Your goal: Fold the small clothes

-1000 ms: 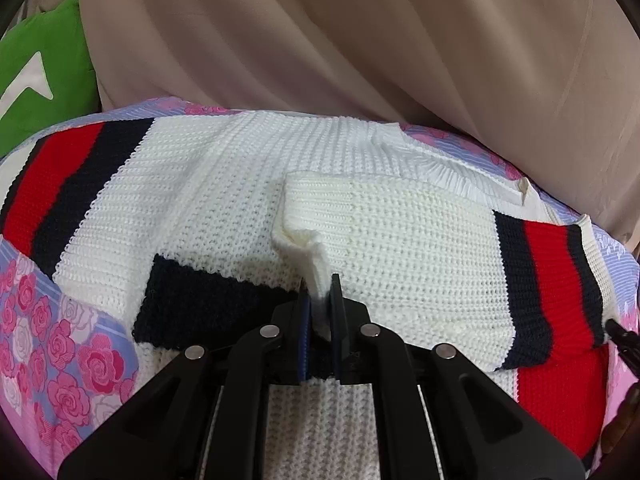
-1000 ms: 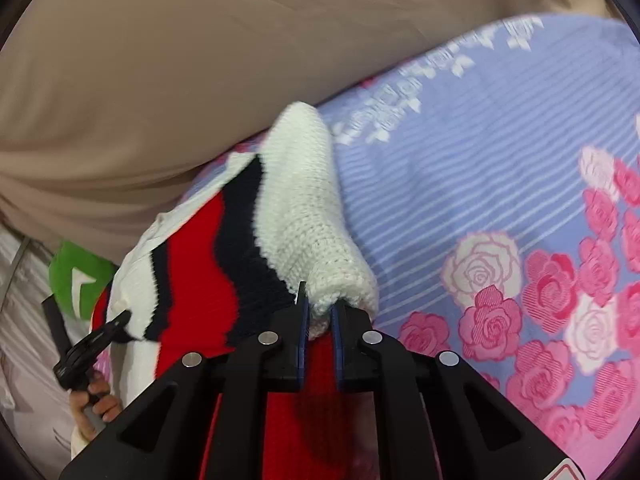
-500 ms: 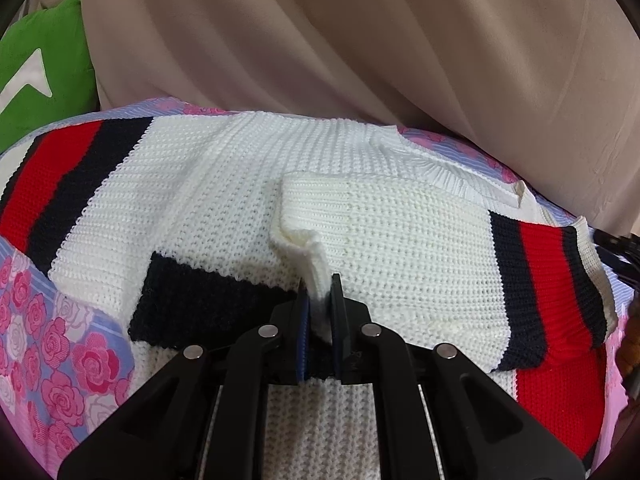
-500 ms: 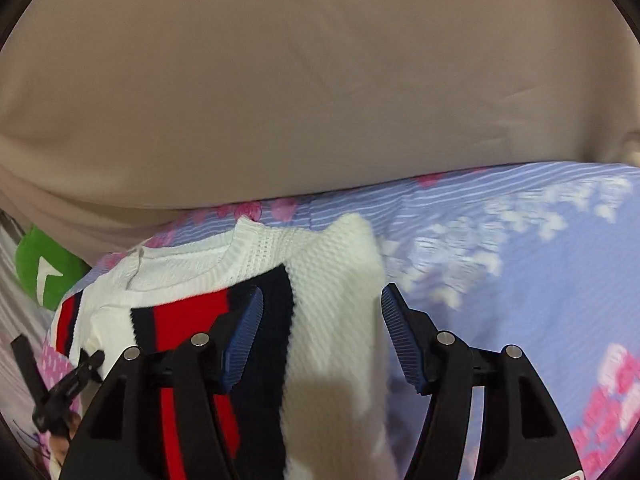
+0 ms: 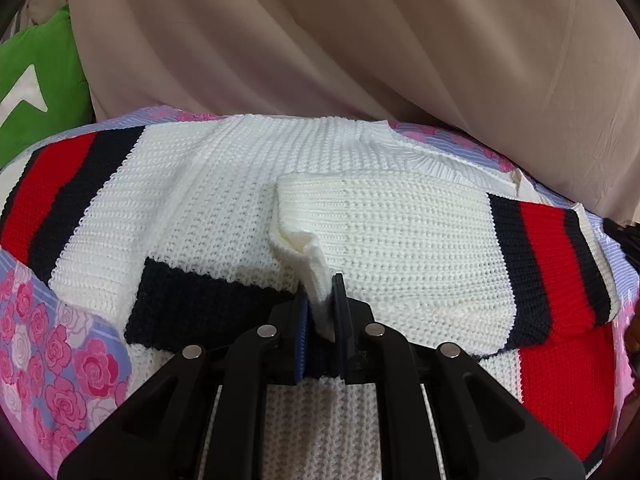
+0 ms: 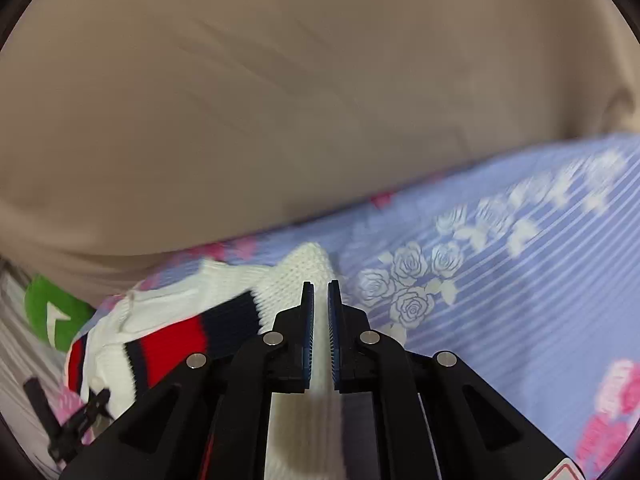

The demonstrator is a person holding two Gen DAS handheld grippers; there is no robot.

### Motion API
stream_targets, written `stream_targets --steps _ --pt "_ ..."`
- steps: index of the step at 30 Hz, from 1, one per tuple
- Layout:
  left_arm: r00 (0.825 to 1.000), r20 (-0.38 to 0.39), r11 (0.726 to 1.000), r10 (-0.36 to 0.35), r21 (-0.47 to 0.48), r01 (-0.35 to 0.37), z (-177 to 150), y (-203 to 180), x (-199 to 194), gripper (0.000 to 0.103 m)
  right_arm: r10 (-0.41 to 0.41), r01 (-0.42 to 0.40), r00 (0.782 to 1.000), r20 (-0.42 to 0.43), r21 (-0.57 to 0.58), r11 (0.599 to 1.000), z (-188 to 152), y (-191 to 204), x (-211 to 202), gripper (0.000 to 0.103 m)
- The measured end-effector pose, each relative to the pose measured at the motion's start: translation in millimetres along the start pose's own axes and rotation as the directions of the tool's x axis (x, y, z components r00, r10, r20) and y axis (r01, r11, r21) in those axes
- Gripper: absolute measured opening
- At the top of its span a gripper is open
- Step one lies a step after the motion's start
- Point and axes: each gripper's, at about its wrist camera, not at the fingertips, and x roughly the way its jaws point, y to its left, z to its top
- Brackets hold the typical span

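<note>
The sweater (image 5: 224, 216), a white knit with red and navy bands, lies spread on the rose-print bedsheet (image 5: 60, 364), its neckline toward the far edge of the bed where the beige curtain (image 5: 360, 60) hangs. 1 sleeve (image 5: 400, 240) is folded inward across the chest, its striped upper part toward the right side of the bed and its white cuff near the middle. That placement looks deliberate: bringing the sleeve over the body narrows the garment before any lengthwise fold.

The left gripper (image 5: 320, 320) is clamped on a pinch of that white cuff, the knit bunched up between its blue pads, probably so the sleeve end can be set down flat where it belongs.

The right gripper (image 6: 321, 320) hovers over the sweater's striped shoulder at the right side; its jaws stand nearly together with a narrow gap, and I see no cloth caught between the tips. It seems to hold nothing here.

A green cushion (image 5: 36, 92) sits at the far left corner, beside the curtain.

The other sleeve, with its stripes toward the left edge, is not yet folded in.
</note>
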Motion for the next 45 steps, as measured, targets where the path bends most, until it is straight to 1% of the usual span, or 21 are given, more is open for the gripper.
stream_targets --steps 1,4,5,7,10,11,13,15,18,19,23,25,27,29,32,34,35,36,40,43,45 --pt "1.0 0.0 1.0 0.001 0.0 -0.001 0 0 0 0.011 0.021 -0.021 1.0 -0.004 -0.037 0.999 -7 10 -13 0.006" --pt "1.0 0.002 1.0 0.016 0.013 -0.016 0 -3 0 0.011 0.056 -0.076 0.992 -0.117 -0.181 0.98 -41 44 -19 0.006" --pt "1.0 0.003 1.0 0.018 0.014 -0.018 0 -4 0 0.011 0.01 -0.045 0.988 -0.155 -0.222 0.974 -52 47 -12 0.006" --pt "1.0 0.002 1.0 0.008 0.002 -0.008 0 -1 -1 0.011 -0.147 0.087 0.967 -0.206 -0.274 0.958 -69 30 10 0.0" --pt "1.0 0.002 0.999 -0.017 -0.029 0.017 -1 5 -1 0.015 -0.058 0.036 0.982 -0.179 -0.122 0.992 -65 -1 -1 0.0" --pt "1.0 0.001 0.999 -0.017 -0.029 0.017 -1 5 -1 0.015 -0.071 0.053 0.983 -0.171 -0.11 0.993 -63 3 -6 0.0" --pt "1.0 0.001 1.0 0.001 -0.014 -0.001 -1 2 -1 0.015 -0.106 0.082 0.985 -0.134 -0.174 0.981 -62 27 -15 0.0" --pt "1.0 0.002 1.0 0.009 -0.007 -0.009 -1 1 0 0.015 -0.093 0.058 0.987 -0.134 -0.245 0.968 -67 51 -14 0.0" --pt "1.0 0.003 0.999 -0.023 -0.039 0.023 -1 8 -1 0.015 -0.226 0.176 0.962 -0.151 -0.291 0.94 -73 32 8 0.0" --pt "0.999 0.003 0.998 -0.032 -0.049 0.032 -1 10 -1 0.015 -0.187 0.147 0.973 -0.134 -0.264 0.953 -74 25 5 0.0" --pt "1.0 0.005 0.999 -0.021 -0.04 0.021 -1 8 -1 0.015 -0.142 0.118 0.983 -0.113 -0.198 0.973 -62 33 -7 0.0" --pt "1.0 0.004 0.999 -0.022 -0.038 0.022 -1 8 -1 0.015 -0.13 0.113 0.989 -0.07 -0.207 0.972 -46 31 -25 0.013" --pt "1.0 0.003 0.999 -0.03 -0.044 0.03 -1 9 -1 0.015 -0.137 0.124 0.989 -0.052 -0.199 0.972 -27 37 -11 0.037" --pt "1.0 0.003 0.999 -0.029 -0.043 0.029 -1 9 -1 0.015 -0.149 0.136 0.986 -0.073 -0.159 0.978 -8 34 6 0.048" --pt "1.0 0.003 0.999 -0.02 -0.034 0.02 -1 7 -1 0.015 -0.173 0.164 0.977 -0.125 -0.081 0.983 9 22 41 0.055" --pt "1.0 0.003 0.999 -0.014 -0.029 0.014 -1 6 0 0.015 -0.237 0.221 0.961 -0.14 -0.125 0.967 10 25 61 0.05" --pt "1.0 0.003 1.0 -0.011 -0.027 0.011 -1 5 0 0.015 -0.275 0.255 0.954 -0.119 -0.162 0.953 8 29 60 0.03" --pt "1.0 0.004 1.0 -0.008 -0.024 0.008 -1 5 0 0.015 -0.268 0.248 0.957 -0.109 -0.168 0.954 10 29 58 0.02" --pt "1.0 0.005 1.0 -0.005 -0.014 0.005 -1 3 -1 0.015 -0.226 0.218 0.964 -0.138 -0.066 0.974 22 -7 60 0.015" --pt "1.0 0.004 1.0 -0.002 -0.01 0.002 -1 2 -1 0.015 -0.236 0.224 0.963 -0.127 -0.107 0.969 24 2 54 0.016" --pt "1.0 0.004 1.0 -0.007 -0.015 0.007 -2 3 -1 0.015 -0.226 0.218 0.973 -0.056 -0.121 0.968 18 21 32 0.015"
